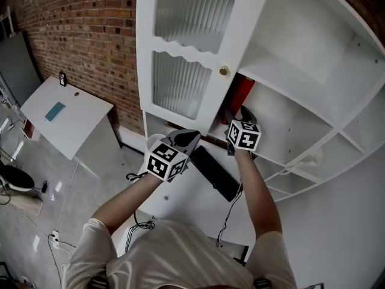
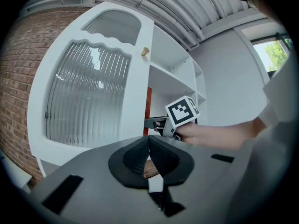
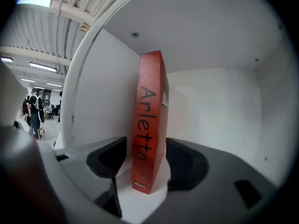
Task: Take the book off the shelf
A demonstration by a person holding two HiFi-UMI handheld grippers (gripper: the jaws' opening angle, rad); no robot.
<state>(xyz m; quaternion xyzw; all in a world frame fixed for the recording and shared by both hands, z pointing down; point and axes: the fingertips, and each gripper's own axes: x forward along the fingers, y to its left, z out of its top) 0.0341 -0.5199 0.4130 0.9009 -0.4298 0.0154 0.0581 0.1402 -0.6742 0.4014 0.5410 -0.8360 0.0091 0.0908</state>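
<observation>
A red book (image 3: 149, 125) with "Arletta" on its spine stands upright in a white shelf compartment (image 3: 210, 101). It sits between the jaws of my right gripper (image 3: 147, 154), which stand wide, with a sliver of white showing on the left side. In the head view the book (image 1: 242, 94) shows behind the open cabinet door (image 1: 180, 59), and my right gripper (image 1: 236, 117) reaches in at it. My left gripper (image 1: 185, 138) hangs below the door's lower edge, shut with nothing held (image 2: 149, 146). The left gripper view catches the book (image 2: 148, 106) and the right gripper (image 2: 153, 123).
The white cabinet (image 1: 313, 71) has several bare shelves to the right. Its glass-panelled door with a brass knob (image 1: 223, 71) stands open on the left of the book. A black flat object (image 1: 215, 173) lies on a white surface below. A white table (image 1: 63, 116) stands by the brick wall (image 1: 78, 23).
</observation>
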